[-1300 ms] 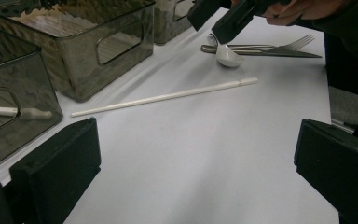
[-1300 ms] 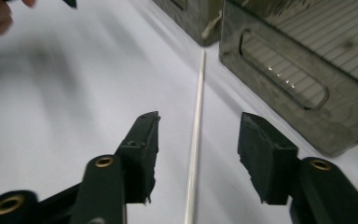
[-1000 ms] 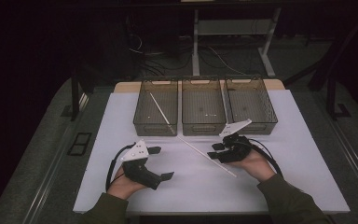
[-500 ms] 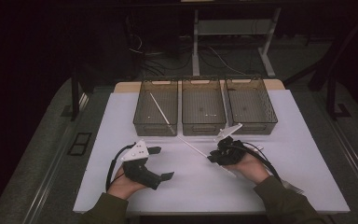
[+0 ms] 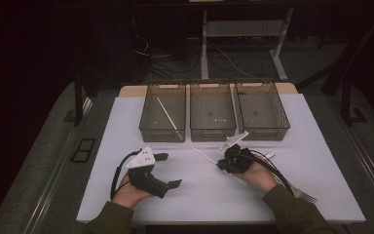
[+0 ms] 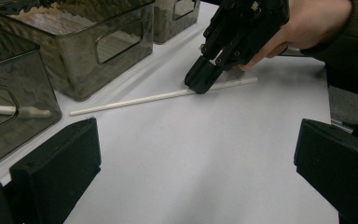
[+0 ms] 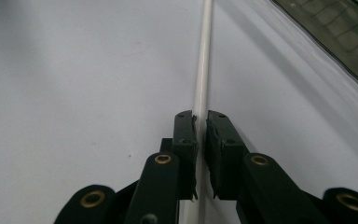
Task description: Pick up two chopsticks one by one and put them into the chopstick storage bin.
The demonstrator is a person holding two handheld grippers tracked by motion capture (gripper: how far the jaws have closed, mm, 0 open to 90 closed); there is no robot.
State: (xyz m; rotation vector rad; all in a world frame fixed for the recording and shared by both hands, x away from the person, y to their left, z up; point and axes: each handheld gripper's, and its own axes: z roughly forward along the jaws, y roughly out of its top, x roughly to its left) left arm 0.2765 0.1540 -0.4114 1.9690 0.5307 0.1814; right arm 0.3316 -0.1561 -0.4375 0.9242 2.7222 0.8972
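the right gripper (image 5: pixel 225 163) has its jaws drawn in on a thin white stick (image 6: pixel 158 96) that lies flat on the white table (image 5: pixel 321 161), just in front of the three dark bins (image 5: pixel 212 112); the jaws have just been closing, and in the right gripper view the stick (image 7: pixel 201 88) runs straight up between the pads with almost no gap left on either side, so it looks clamped or a hair short of it. the left gripper view shows the grip falling toward one end, with most of the length reaching out toward the bins. the left gripper (image 5: pixel 168 170) rests on the table well apart from the stick, jaws wide apart and holding nothing. a second stick (image 5: pixel 166 113) leans inside the left bin, and a fork (image 5: pixel 306 196) lies by the right forearm. the stick looks light, stiff and smooth, probably plastic or coated paper, so weight is no worry, but a round slick shaft can roll or twist between flat pads. held near an end, the long free part would likely droop or swing when lifted; a hold nearer the middle would balance better. lying flat on a hard top, it gives little room for the pads to get under it, so a firm squeeze from both sides seems needed before it comes up.
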